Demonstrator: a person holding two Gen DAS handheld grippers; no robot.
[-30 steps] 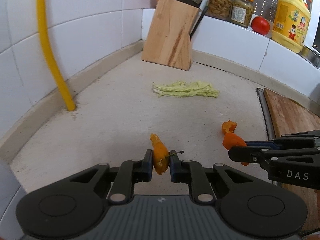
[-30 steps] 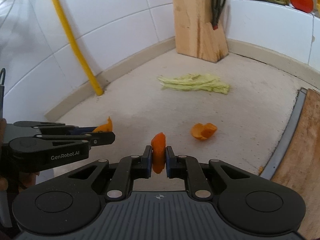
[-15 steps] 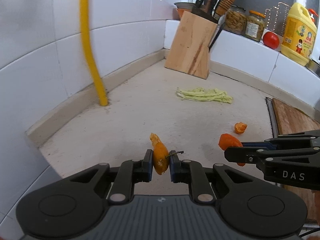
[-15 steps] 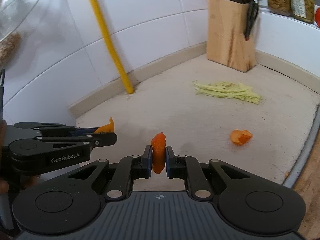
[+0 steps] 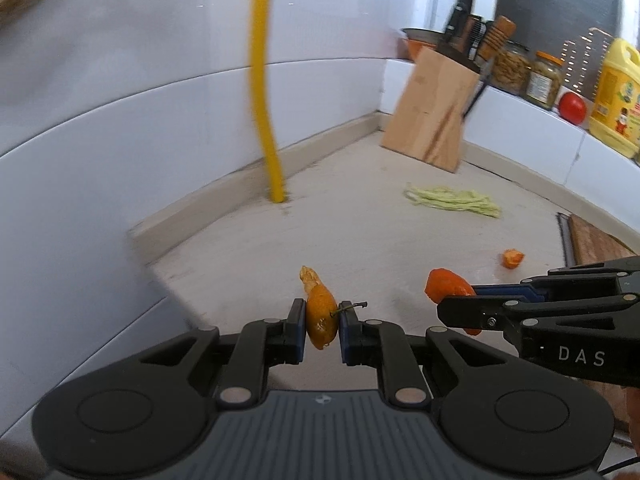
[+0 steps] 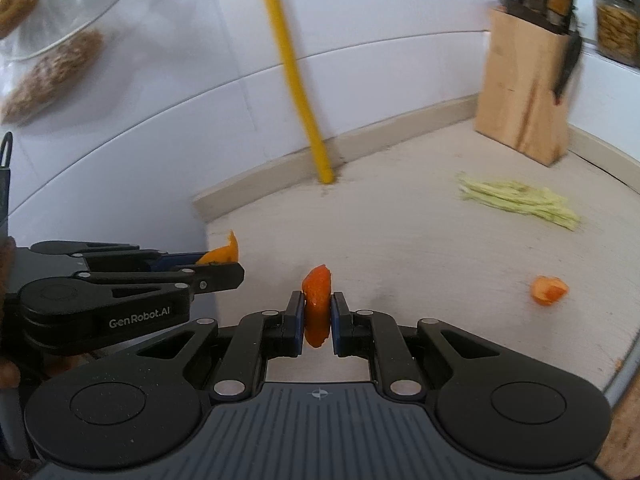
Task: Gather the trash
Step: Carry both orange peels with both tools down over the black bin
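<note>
Each hand-held gripper, left [image 5: 322, 322] and right [image 6: 317, 312], pinches a curled orange peel scrap, yellowish [image 5: 320, 316] and reddish [image 6: 317, 306], clear of the grey speckled table [image 5: 360, 240], presumably for binning.

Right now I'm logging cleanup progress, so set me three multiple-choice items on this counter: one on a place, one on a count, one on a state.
1. Where do the green vegetable scraps lie?
A. in front of the knife block
B. on the cutting board
C. inside a jar

2. How many orange peel pieces are in sight, held or loose?
A. one
B. three
C. five

3. What is the left gripper doing?
A. open and empty
B. shut on a knife
C. shut on a peel

Answers:
1. A, they sit on the counter near the block.
2. B, held peel, the right gripper holds the second peel, loose peel.
3. C, its jaws pinch the peel.
</note>
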